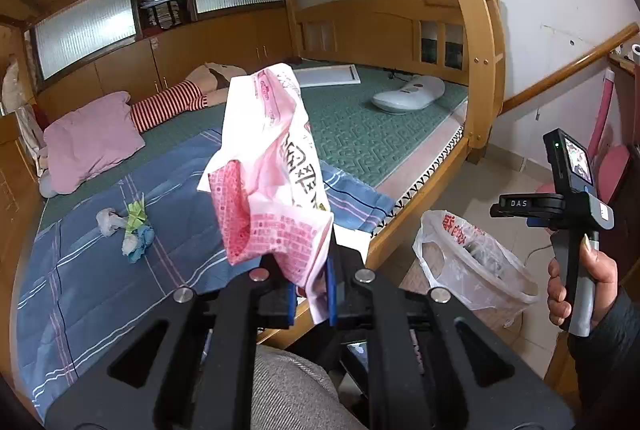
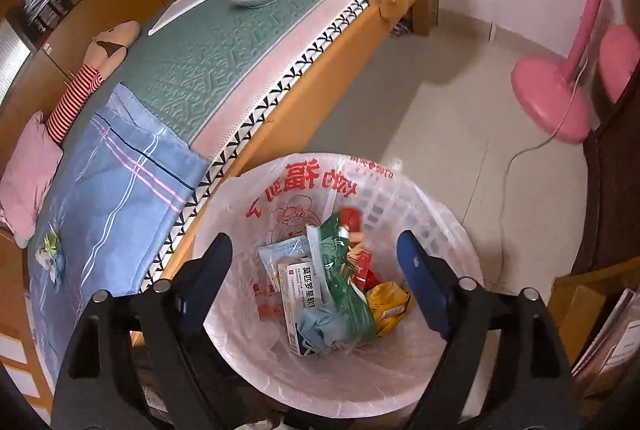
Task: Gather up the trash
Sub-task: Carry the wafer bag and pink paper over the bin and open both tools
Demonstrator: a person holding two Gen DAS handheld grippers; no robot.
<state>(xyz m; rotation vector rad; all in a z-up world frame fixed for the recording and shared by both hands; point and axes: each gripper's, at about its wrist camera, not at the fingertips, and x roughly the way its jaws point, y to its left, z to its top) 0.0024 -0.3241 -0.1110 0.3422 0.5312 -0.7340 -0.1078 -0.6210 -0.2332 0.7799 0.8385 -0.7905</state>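
My left gripper (image 1: 311,294) is shut on a crumpled pink and white plastic wrapper (image 1: 272,166) and holds it up above the edge of the bed. More small trash (image 1: 126,228) (white, green and blue crumpled bits) lies on the blue striped sheet (image 1: 120,270); it also shows in the right wrist view (image 2: 51,256). My right gripper (image 2: 316,270) is open and empty, directly above the bin lined with a white bag (image 2: 440,230), which holds several wrappers (image 2: 332,286). The bin also shows in the left wrist view (image 1: 476,262), with the right gripper (image 1: 568,206) above it.
The bed's wooden frame (image 2: 320,70) runs beside the bin. A pink pillow (image 1: 88,142), a striped doll (image 1: 168,106) and a white device (image 1: 408,94) lie on the green mattress. A pink fan base (image 2: 548,102) and its cable stand on the tiled floor. Books (image 2: 608,342) sit at right.
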